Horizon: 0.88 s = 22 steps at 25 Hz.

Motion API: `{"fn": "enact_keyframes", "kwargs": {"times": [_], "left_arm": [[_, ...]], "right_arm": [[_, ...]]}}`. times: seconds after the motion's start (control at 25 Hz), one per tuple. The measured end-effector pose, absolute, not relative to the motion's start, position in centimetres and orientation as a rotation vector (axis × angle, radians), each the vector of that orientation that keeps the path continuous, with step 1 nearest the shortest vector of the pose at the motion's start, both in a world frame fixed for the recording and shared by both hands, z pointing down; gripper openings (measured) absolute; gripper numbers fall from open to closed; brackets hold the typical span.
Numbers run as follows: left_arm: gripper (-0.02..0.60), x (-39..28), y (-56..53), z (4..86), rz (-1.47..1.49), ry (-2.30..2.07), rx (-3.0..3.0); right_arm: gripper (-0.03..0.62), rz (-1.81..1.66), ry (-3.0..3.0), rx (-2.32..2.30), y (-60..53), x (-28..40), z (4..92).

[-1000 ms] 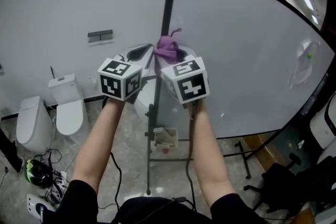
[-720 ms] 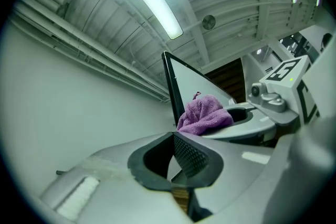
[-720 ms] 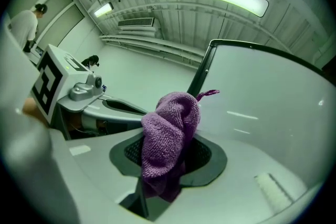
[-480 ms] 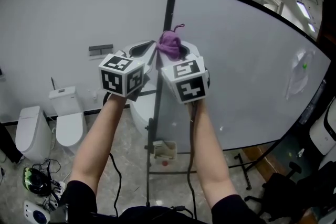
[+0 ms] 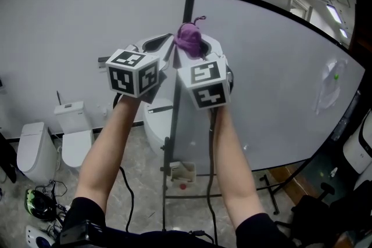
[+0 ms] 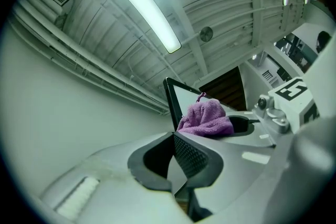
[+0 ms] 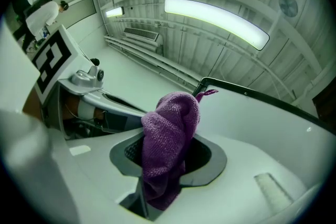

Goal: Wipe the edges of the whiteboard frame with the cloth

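Observation:
The whiteboard's black frame [image 5: 187,14] runs upright through the middle of the head view, its top left corner just above my hands. A purple cloth [image 5: 188,39] sits bunched against that left edge, a little below the corner. My right gripper [image 5: 195,52] is shut on the cloth [image 7: 170,128], which bulges out between the jaws, with the frame corner [image 7: 205,82] right behind it. My left gripper [image 5: 164,46] hangs close beside it on the left, its jaws [image 6: 173,135] pressed together with nothing between them. From there the cloth [image 6: 206,119] and the frame [image 6: 169,97] lie just ahead.
The board's metal stand [image 5: 168,183] carries a small box [image 5: 183,171] low down. Two white toilets [image 5: 74,125] stand by the wall at the left, and cables and gear [image 5: 38,204] lie on the floor. A black chair [image 5: 314,206] is at the bottom right. A sheet [image 5: 328,87] is stuck on the board.
Both grippers and the cloth have risen along the board's left edge, closer to the top corner. The grip on the cloth is unchanged.

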<state>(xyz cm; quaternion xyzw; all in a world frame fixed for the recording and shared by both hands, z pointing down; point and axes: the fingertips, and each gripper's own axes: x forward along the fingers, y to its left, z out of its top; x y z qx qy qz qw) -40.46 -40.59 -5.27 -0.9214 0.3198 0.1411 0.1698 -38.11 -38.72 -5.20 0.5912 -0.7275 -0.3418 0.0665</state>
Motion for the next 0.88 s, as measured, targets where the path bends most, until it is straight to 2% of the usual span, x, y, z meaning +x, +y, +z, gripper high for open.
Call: {"fn": "enact_keyframes", "kwargs": {"times": [0.88], "left_arm": [[0.003, -40.9, -38.8, -15.9, 0.493, 0.847, -2.487]], "right_arm": [[0.146, -1.101, -2.232, 1.842, -38.0, -38.1, -16.3]]}}
